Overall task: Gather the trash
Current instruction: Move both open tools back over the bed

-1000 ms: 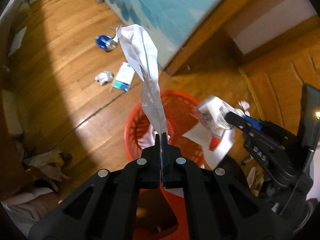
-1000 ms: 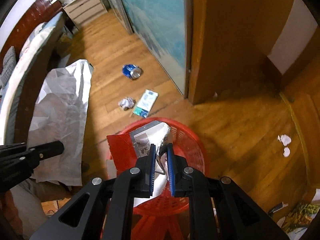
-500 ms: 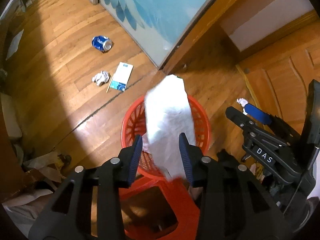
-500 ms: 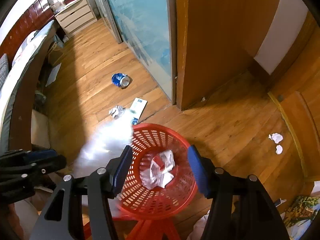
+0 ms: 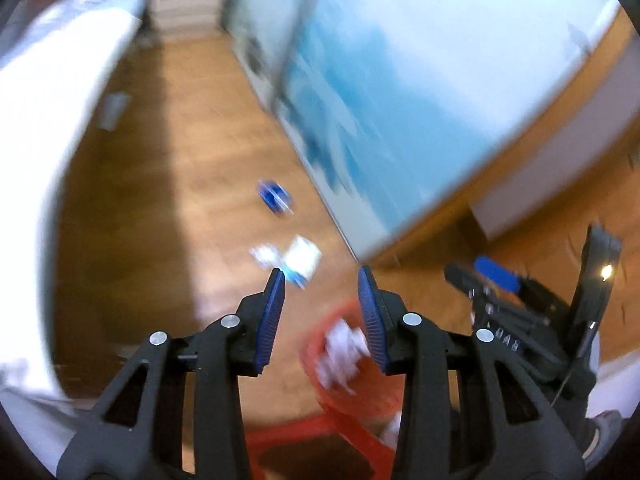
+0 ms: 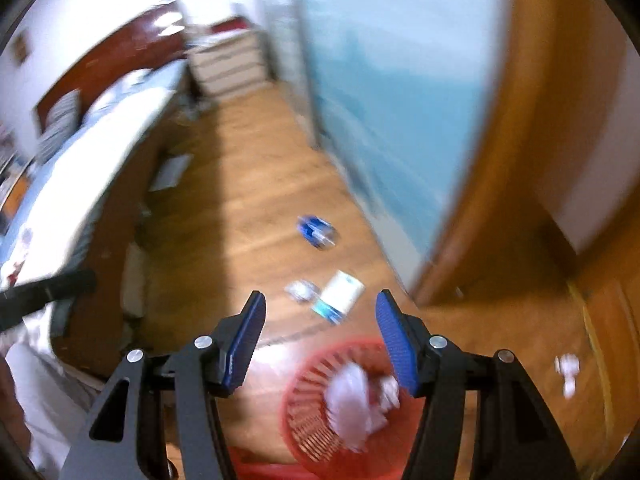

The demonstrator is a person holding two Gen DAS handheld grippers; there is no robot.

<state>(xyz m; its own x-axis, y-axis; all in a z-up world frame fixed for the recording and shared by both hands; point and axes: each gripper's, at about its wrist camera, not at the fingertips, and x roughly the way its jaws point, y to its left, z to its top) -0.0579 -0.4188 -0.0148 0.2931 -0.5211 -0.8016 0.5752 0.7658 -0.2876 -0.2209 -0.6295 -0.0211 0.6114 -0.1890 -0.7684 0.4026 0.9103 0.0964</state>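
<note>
Both hand-held grippers stand wide and hold nothing: your left hand-held gripper [image 5: 320, 284] and your right hand-held gripper [image 6: 318, 306] each show blue pads [image 6: 400, 344] spread apart with bare floor [image 6: 240, 216] between them. Both views are blurred, so fine detail is uncertain.

Largest to smallest: a bed [image 6: 80, 152] runs along the left, a blue panel [image 6: 380, 100] and wooden frame [image 6: 500, 160] along the right. The red basket [image 6: 304, 408] sits below the fingers with white crumpled trash [image 6: 352, 400] inside it. Trash not yet collected lies on the floor beyond the basket: a white-and-teal carton [image 6: 340, 296], a small paper wad [image 6: 300, 290] just beside it, and a blue can [image 6: 316, 232] farther off near the panel. Two white scraps [image 6: 568, 368] lie to the right, well apart from the rest.

The step in hand appears to be reaching for the next piece. Keep your jaws wide until they straddle it, then lower before closing. The carton lies flat, so you will likely need to catch an edge; the wad should pinch easily.

Obstacles: the basket rim lies between you and the carton, so pass above it. Your left hand-held gripper shows at the left edge of the right view, well apart.
</note>
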